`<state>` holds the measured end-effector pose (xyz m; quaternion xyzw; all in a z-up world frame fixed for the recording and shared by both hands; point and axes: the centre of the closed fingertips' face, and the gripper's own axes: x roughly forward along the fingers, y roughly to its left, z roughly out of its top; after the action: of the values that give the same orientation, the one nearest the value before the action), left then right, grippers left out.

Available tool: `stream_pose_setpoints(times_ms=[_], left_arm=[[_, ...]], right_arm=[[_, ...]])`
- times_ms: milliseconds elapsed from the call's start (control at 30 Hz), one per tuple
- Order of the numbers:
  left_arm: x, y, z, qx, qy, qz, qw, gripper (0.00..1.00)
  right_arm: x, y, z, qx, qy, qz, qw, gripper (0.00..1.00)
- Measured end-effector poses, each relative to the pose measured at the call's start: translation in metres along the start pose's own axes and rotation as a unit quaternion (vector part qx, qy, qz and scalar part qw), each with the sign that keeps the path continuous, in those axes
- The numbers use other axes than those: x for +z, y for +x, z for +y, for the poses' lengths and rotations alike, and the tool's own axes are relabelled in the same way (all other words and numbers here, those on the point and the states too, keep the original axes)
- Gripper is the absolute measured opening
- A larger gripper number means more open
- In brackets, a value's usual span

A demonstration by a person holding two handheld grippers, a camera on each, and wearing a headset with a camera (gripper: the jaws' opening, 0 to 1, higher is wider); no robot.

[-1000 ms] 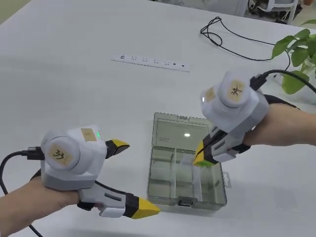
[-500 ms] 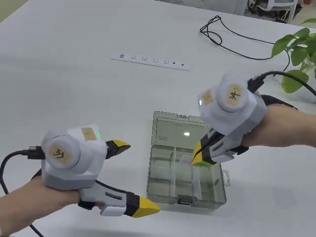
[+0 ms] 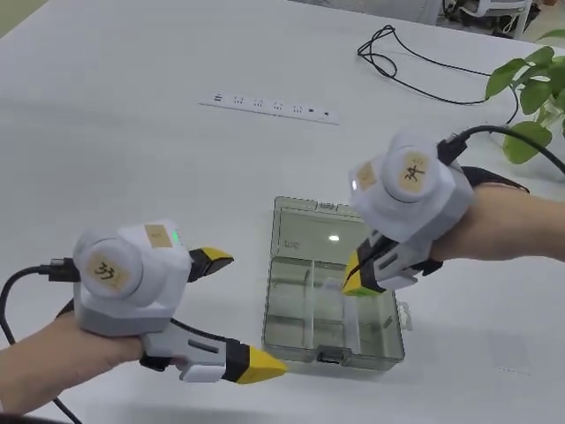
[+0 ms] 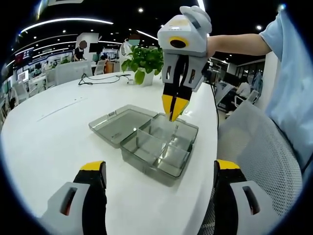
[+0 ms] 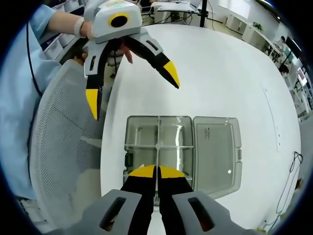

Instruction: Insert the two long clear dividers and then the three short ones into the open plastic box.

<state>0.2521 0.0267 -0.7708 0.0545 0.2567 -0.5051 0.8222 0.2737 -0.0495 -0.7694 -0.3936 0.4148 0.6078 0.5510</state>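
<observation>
A: When you look down through the head view, where does the box sit?

B: The open plastic box (image 3: 296, 343) lies on the white bench (image 3: 132, 141), with its lid (image 3: 309, 231) folded flat behind it. The right tongs (image 3: 355, 276) hang over its right half, tips pressed together. The left tongs (image 3: 237, 312) hover just left of it, spread wide and empty. Further back lies a power strip (image 3: 269, 109), and a plant (image 3: 508, 79) shows at the right edge.

A: And the left gripper view?

B: The left tongs (image 4: 159, 166) are released, one yellow tip on either side of the box (image 4: 146, 165). The right tongs (image 4: 173, 107) point straight down over the far compartments. They are clenched on a thin clear divider (image 4: 175, 126), whose lower end reaches into the box. Whether it touches the floor of the box, I cannot tell.

A: The right gripper view?

B: The right tongs (image 5: 156, 171) are closed on the clear divider's thin edge, directly above the box (image 5: 128, 133). Inside it, standing dividers (image 5: 158, 132) form a cross. The left tongs (image 5: 132, 90) gape beyond the box, holding nothing.
</observation>
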Motion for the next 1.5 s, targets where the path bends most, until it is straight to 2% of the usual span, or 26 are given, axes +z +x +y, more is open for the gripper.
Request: stream_pose_setpoints(times_ms=[467, 1067, 1500], left_arm=[[-0.003, 0.0, -0.001, 0.0, -0.003, 0.003, 1.0, 0.91], [-0.003, -0.003, -0.002, 0.0, 0.0, 0.002, 1.0, 0.91], [-0.002, -0.003, -0.001, -0.001, 0.001, 0.0, 1.0, 0.9]], right_arm=[[-0.002, 0.018, 0.001, -0.005, 0.002, 0.011, 0.9999, 0.02], [-0.013, 0.05, 0.002, -0.014, -0.001, 0.039, 0.9991, 0.02], [-0.013, 0.048, 0.0, -0.014, -0.002, 0.038, 0.9992, 0.02]])
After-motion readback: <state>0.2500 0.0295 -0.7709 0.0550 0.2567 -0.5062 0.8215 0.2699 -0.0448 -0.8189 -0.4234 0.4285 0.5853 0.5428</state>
